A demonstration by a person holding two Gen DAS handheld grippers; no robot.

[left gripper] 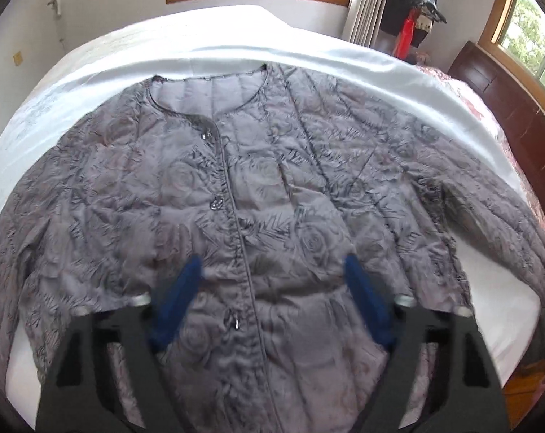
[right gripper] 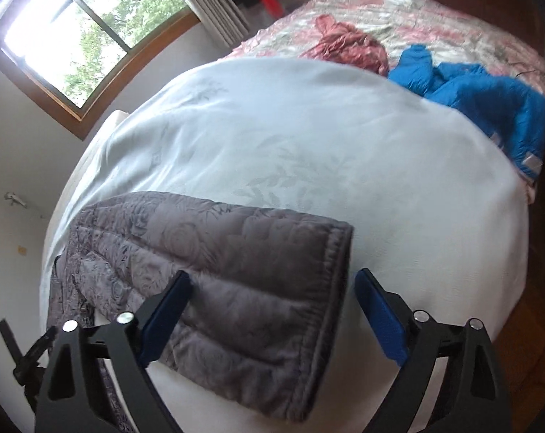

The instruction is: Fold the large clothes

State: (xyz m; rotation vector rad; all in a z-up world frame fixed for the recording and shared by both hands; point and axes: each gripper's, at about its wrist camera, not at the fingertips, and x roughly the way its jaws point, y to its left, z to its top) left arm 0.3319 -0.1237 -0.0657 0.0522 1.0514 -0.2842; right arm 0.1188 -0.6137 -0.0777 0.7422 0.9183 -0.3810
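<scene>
Now, grey quilted jacket [left gripper: 272, 187] spread flat, front up, on white bed sheet [right gripper: 308, 144], left gripper [left gripper: 272, 270] gaping above its buttoned front, right gripper [right gripper: 272, 288] gaping over sleeve cuff [right gripper: 326, 288], nothing gripped, blue garment [right gripper: 488, 101] well apart

The left gripper [left gripper: 272, 270] points steeply downward, its blue-padded jaws spread apart with nothing pressed between them. The right gripper [right gripper: 272, 285] is angled down likewise, its jaws standing wide and gripping nothing. No hand or sleeve shows in either view.
</scene>
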